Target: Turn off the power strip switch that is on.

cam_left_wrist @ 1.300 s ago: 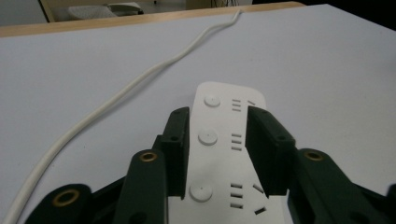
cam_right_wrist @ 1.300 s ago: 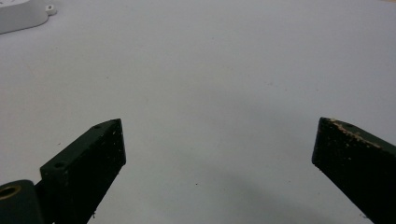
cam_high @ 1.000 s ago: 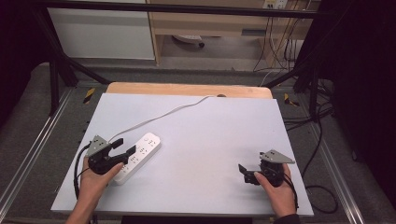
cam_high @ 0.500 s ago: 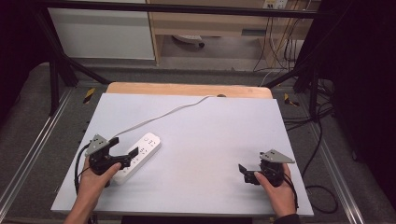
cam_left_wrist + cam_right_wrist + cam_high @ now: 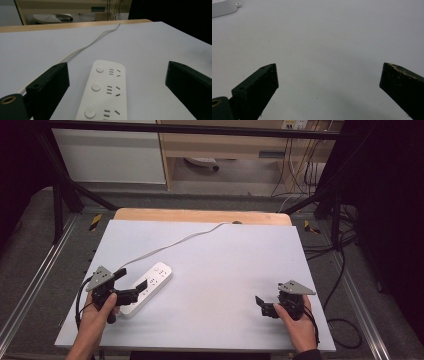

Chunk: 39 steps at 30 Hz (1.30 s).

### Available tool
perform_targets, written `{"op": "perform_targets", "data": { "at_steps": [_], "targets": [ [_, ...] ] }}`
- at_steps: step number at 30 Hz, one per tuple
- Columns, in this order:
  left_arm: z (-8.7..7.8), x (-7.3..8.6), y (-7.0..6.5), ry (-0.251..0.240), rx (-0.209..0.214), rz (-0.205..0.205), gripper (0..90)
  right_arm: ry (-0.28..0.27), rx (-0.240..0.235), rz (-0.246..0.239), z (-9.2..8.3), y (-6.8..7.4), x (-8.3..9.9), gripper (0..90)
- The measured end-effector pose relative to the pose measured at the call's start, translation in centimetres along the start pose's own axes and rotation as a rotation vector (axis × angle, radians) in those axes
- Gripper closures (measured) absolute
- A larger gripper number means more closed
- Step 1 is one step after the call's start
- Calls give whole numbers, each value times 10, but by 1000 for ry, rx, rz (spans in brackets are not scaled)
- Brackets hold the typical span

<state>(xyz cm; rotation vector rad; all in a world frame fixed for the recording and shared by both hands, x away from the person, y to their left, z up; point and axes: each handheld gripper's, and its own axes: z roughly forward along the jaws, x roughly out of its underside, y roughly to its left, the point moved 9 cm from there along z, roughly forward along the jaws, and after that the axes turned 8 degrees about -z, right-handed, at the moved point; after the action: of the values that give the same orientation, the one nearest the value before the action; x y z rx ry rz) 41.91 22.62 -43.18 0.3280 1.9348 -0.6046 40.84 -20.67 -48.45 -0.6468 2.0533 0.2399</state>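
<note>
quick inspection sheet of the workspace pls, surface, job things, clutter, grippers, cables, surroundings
surface: pale grey rectangular table top, wooden strip along its far edge.
job's things: white plastic power strip with round buttons, lying flat at the near left.
clutter: nothing seen.
grippers: left gripper open, jaws either side of the strip's near end, not closed on it; right gripper open over bare table.
cables: white cord runs from the strip to the far edge; dark cables on the floor at right.
surroundings: black metal frame, grey floor, wooden shelving behind.

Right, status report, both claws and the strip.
Left claw open, straddling white plastic power strip. Right claw open over bare table. Nothing in the way.
</note>
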Motion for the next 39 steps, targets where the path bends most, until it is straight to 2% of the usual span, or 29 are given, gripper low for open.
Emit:
{"op": "perform_targets", "data": {
  "at_steps": [14,23,37,39],
  "targets": [
    [-31,-13,4,-45,-14,-2,53,-7,1,2,-2,-1,0,25],
    [-47,-10,9,-52,-26,-6,52,-13,4,5,-4,-2,-1,25],
    [-57,-6,20,-56,-42,-15,54,-18,11,13,-6,-5,-1,26],
    [-58,-5,22,-57,-44,-7,58,-19,14,10,-6,-6,-1,26]
  ]
}}
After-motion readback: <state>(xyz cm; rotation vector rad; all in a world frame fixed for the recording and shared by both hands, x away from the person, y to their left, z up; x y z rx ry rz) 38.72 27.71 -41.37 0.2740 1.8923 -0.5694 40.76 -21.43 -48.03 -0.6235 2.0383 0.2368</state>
